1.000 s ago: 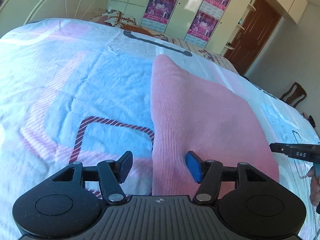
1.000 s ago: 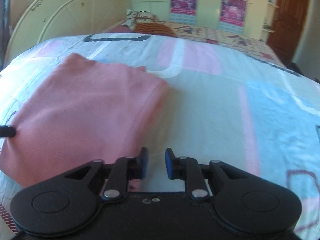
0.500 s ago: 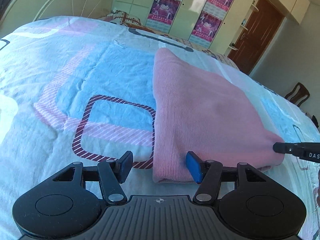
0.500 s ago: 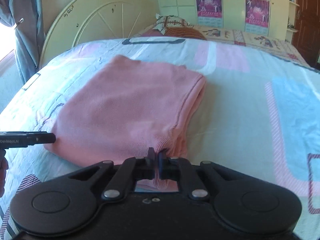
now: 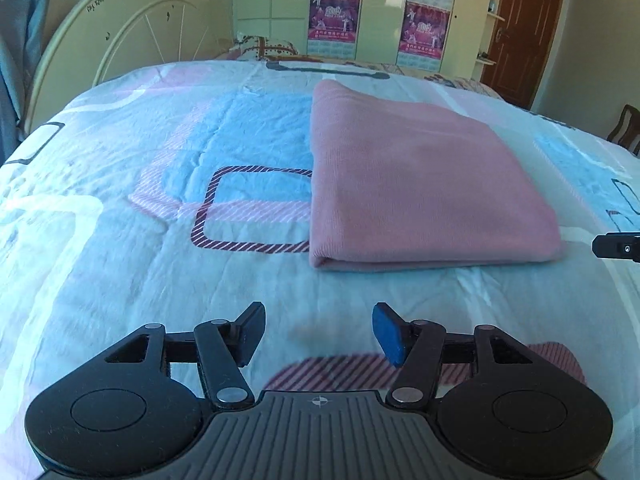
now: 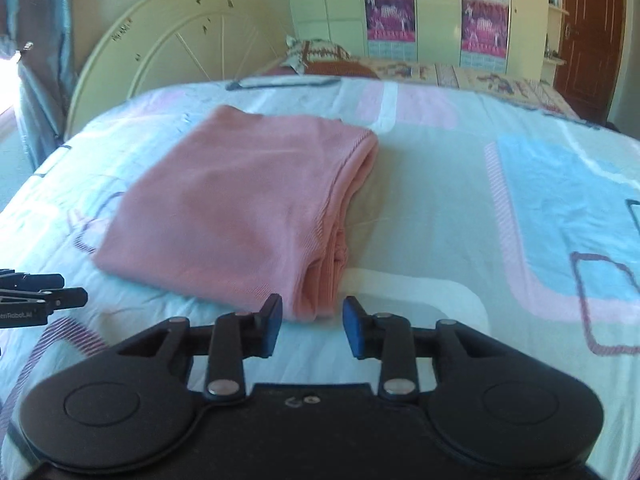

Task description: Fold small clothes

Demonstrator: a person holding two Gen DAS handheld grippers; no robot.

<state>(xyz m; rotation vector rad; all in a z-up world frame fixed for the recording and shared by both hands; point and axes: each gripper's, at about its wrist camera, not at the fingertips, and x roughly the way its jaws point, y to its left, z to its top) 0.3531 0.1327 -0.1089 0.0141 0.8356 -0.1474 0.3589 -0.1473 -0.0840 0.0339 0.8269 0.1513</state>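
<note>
A pink knit garment (image 5: 420, 184) lies folded into a flat rectangle on the bed; it also shows in the right wrist view (image 6: 248, 208). My left gripper (image 5: 319, 330) is open and empty, held back from the garment's near folded edge. My right gripper (image 6: 312, 324) is open and empty, just short of the garment's near right corner. The right gripper's tip (image 5: 616, 246) shows at the right edge of the left wrist view. The left gripper's tip (image 6: 44, 300) shows at the left edge of the right wrist view.
The bed has a light blue and pink patterned sheet (image 5: 168, 184). A cream round headboard (image 6: 180, 40) stands at the far left. Pillows (image 6: 320, 54) lie beyond. Wardrobes with posters (image 5: 380, 20), a brown door (image 5: 524, 32) and a chair (image 5: 624, 130) stand behind.
Both grippers have pulled back from the garment. The right gripper, shut on the garment's corner half a second ago, has opened and let go. The garment now lies flat.
</note>
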